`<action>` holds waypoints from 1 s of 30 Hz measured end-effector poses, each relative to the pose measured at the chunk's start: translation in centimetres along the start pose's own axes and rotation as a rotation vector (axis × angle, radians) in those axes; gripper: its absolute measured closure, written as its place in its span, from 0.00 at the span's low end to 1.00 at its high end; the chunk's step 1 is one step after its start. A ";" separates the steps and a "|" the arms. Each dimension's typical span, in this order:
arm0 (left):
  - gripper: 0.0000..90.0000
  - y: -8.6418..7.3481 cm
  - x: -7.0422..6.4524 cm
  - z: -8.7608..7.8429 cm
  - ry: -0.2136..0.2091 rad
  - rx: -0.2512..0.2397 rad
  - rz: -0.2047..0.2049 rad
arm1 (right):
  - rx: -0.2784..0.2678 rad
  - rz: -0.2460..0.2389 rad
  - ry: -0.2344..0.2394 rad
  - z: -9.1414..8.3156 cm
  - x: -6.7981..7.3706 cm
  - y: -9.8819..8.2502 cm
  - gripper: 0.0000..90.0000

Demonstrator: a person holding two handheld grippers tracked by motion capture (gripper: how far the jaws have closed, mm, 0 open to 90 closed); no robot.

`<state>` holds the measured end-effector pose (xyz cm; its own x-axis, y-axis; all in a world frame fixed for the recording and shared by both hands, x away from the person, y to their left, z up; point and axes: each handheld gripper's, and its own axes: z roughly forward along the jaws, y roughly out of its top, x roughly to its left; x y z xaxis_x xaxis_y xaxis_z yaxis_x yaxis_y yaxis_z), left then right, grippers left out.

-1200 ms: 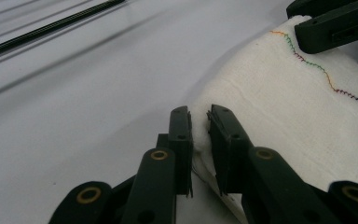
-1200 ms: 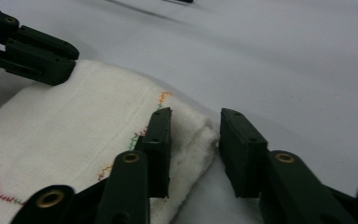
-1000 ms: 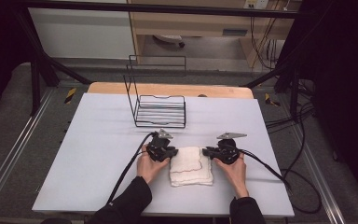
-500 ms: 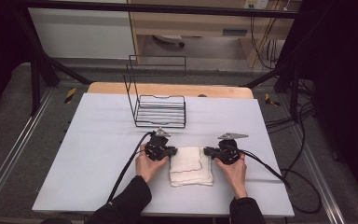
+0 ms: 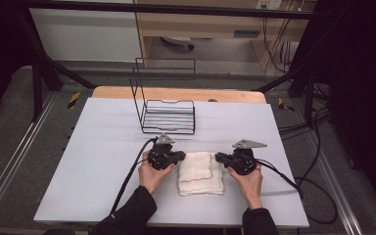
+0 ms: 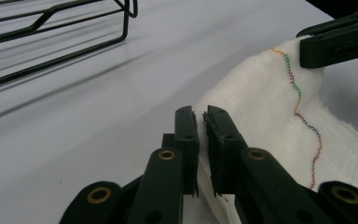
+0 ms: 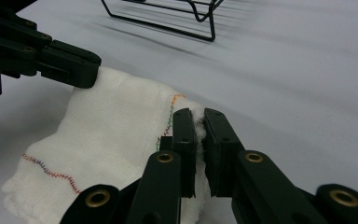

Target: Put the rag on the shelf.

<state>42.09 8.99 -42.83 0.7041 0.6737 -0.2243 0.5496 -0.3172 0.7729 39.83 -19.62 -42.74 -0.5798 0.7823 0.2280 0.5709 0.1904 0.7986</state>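
Cloth [image 5: 200, 173] lies folded on the white table [image 5: 93, 161], in front of the wire rack [image 5: 169, 115] and nearer the person, caught at its two far corners. From the high view, the left gripper [image 5: 180, 157] bites the corner on the cloth's left and the right gripper [image 5: 218, 157] the corner on its right, each in a hand coming in from the near edge. Both sets of jaws have just been closing, with fabric between them; in the earlier high frames the grippers already flanked the cloth in much the same places, and the cloth keeps its spot before the rack.

Left gripper view: the jaws stand nearly together, clamped on a thin fold of cloth [image 6: 261, 107] whose edge shows in the slit between them. The other gripper [image 6: 335, 44] pinches the opposite corner beside a wavy coloured seam, and the rack [image 6: 56, 37] stands well apart to the cloth's far left.

Right gripper view: the jaws are clamped on a white corner of cloth [image 7: 107, 135], tufts showing between the pads. The left gripper [image 7: 74, 67] grips the corner across from it, and the rack [image 7: 168, 16] stands beyond.

With both corners now secured, the grasp looks complete; the cloth appears ready to be lifted or unfolded, probably toward the rack.
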 end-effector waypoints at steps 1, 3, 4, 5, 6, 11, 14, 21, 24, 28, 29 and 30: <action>0.92 0.0 -0.1 -0.1 -0.001 -0.006 0.002 | -0.002 -0.003 0.002 -0.2 0.1 0.0 0.93; 0.92 0.0 -0.2 -0.4 -0.002 -0.018 0.005 | -0.013 -0.010 0.003 -0.4 0.1 0.0 0.93; 0.93 0.1 -0.3 -0.6 -0.002 -0.024 0.007 | -0.019 -0.011 0.002 -0.5 0.2 0.1 0.93; 0.93 0.1 -0.4 -0.7 -0.004 -0.030 0.008 | -0.030 -0.013 0.002 -0.7 0.3 0.1 0.93; 0.93 0.1 -0.5 -0.8 -0.003 -0.037 0.010 | -0.030 -0.013 0.002 -0.7 0.3 0.1 0.93; 0.93 0.3 -0.9 -1.4 -0.005 -0.061 0.020 | -0.053 -0.033 -0.003 -1.3 0.6 0.2 0.93; 0.93 0.4 -1.0 -1.7 -0.006 -0.072 0.025 | -0.067 -0.034 -0.001 -1.6 0.8 0.3 0.93; 0.93 0.5 -1.4 -2.5 -0.007 -0.107 0.037 | -0.096 -0.049 -0.005 -2.2 1.3 0.5 0.93; 0.93 0.6 -1.5 -2.9 -0.010 -0.128 0.039 | -0.112 -0.052 -0.006 -2.5 1.4 0.6 0.93; 0.93 0.8 -1.7 -3.2 -0.013 -0.151 0.038 | -0.142 -0.060 -0.012 -3.0 1.5 0.8 0.93; 0.93 0.8 -1.7 -3.3 -0.014 -0.158 0.040 | -0.142 -0.060 -0.012 -3.0 1.5 0.8 0.93; 0.93 0.8 -1.8 -3.4 -0.013 -0.162 0.043 | -0.147 -0.063 -0.012 -3.1 1.6 0.8 0.93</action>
<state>39.74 9.82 -39.76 0.7322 0.6524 -0.1956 0.4393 -0.2330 0.8676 37.60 -20.07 -40.05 -0.6040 0.7789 0.1690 0.4420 0.1509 0.8842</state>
